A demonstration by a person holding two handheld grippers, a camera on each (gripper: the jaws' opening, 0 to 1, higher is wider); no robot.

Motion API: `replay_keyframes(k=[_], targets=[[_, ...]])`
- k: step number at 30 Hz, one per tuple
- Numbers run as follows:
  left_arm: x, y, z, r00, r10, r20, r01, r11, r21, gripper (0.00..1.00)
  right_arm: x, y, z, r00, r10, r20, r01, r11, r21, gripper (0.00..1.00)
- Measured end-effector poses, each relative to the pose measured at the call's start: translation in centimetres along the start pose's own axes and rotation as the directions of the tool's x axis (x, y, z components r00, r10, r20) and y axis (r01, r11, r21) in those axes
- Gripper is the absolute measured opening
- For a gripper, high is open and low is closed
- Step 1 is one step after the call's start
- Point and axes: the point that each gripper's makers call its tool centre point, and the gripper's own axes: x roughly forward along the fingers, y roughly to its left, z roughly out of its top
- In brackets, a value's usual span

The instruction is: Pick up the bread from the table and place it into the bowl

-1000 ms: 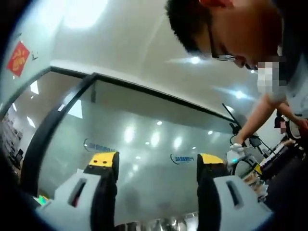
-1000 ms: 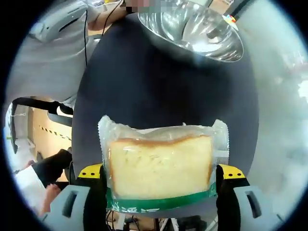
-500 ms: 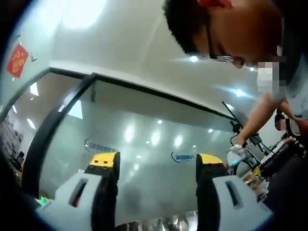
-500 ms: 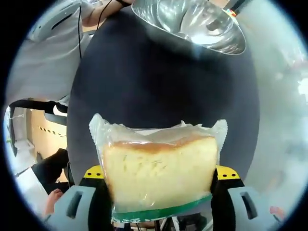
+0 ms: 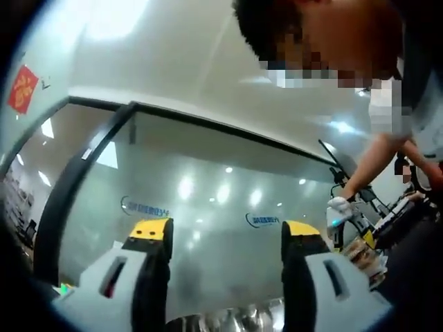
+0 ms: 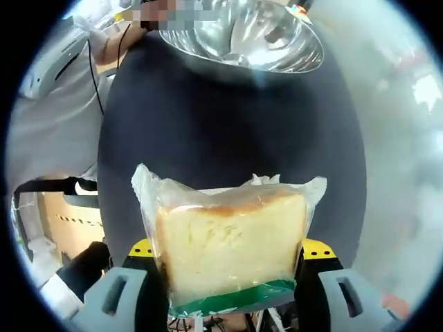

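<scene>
— Dark and round, the table (image 6: 228, 145) spreads under the right gripper view, with the steel bowl (image 6: 242, 38) at its far edge. Where is the bread?

— The bread (image 6: 232, 249), sealed in a clear wrapper with a green strip along its lower edge, sits between the jaws of the right gripper (image 6: 228, 266). The jaws press on its two sides, so they are closed about as far as the slice is wide, and the pack looks lifted off the tabletop.

— What has changed in the last second?

— The bowl has slid higher and a little to the left in the right gripper view, and the slice has tipped slightly in its wrapper and then squared up again. Since the camera rides on the hand, I read that as the hand moving and rolling, not the bowl shifting. The grip itself looks the same as before.

— And the other tool?

— The left gripper (image 5: 225, 238) points upward at a glass wall (image 5: 208, 200) and ceiling, jaws well apart with nothing between them, much as a second ago. A person leans over at the upper right of that view, and a shiny rim shows at the very bottom.

— So what does this mean for the task?

— Picking up seems done and the carry is under way. I judge the bread has yet to travel across the dark tabletop before it can be lowered into the bowl.
</scene>
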Motion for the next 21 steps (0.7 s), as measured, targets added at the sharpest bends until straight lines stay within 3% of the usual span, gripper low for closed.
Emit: replay_keyframes(k=[21], targets=[[0.0,0.4,-0.5,1.000,0.015,-0.023,-0.015,1.000,0.007,0.56,-1.1,0.1,-0.3,0.999,-0.050,-0.017,0.050,0.998,-0.023,0.59]])
